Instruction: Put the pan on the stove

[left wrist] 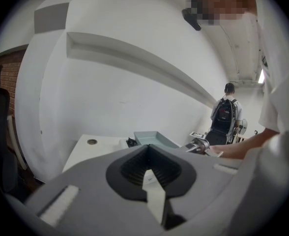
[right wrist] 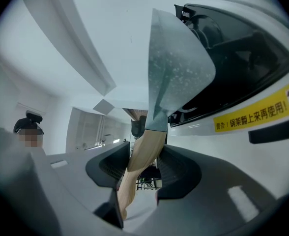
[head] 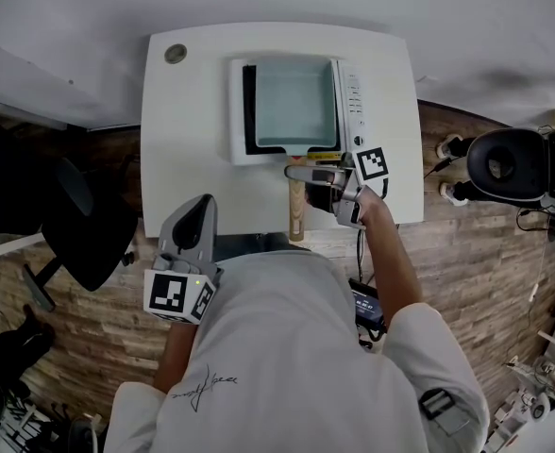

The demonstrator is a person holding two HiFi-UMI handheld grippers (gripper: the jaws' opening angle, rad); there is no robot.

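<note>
From the head view, one white table (head: 193,140) stands on a wood-plank floor (head: 466,253) against a pale wall. On the table is one white stove (head: 355,102), and one pale blue square pan (head: 296,102) lies over its burner. The pan's single wooden handle (head: 296,220) points back toward me. My right gripper (head: 308,182) is at that handle. My left gripper (head: 200,206) hangs off the table's near edge, close to my body.

In the left gripper view, the left gripper (left wrist: 147,149) has its jaws together with nothing between them. Past it are the table (left wrist: 85,154), the pan (left wrist: 152,137) and one person (left wrist: 226,112) with a backpack far off.

In the right gripper view, the right gripper (right wrist: 142,161) has both jaws clamped on the handle (right wrist: 144,149). The pan (right wrist: 176,68) rises ahead beside the stove (right wrist: 243,146), which has one yellow label (right wrist: 255,111). I cannot tell whether the pan rests fully on the stove.
</note>
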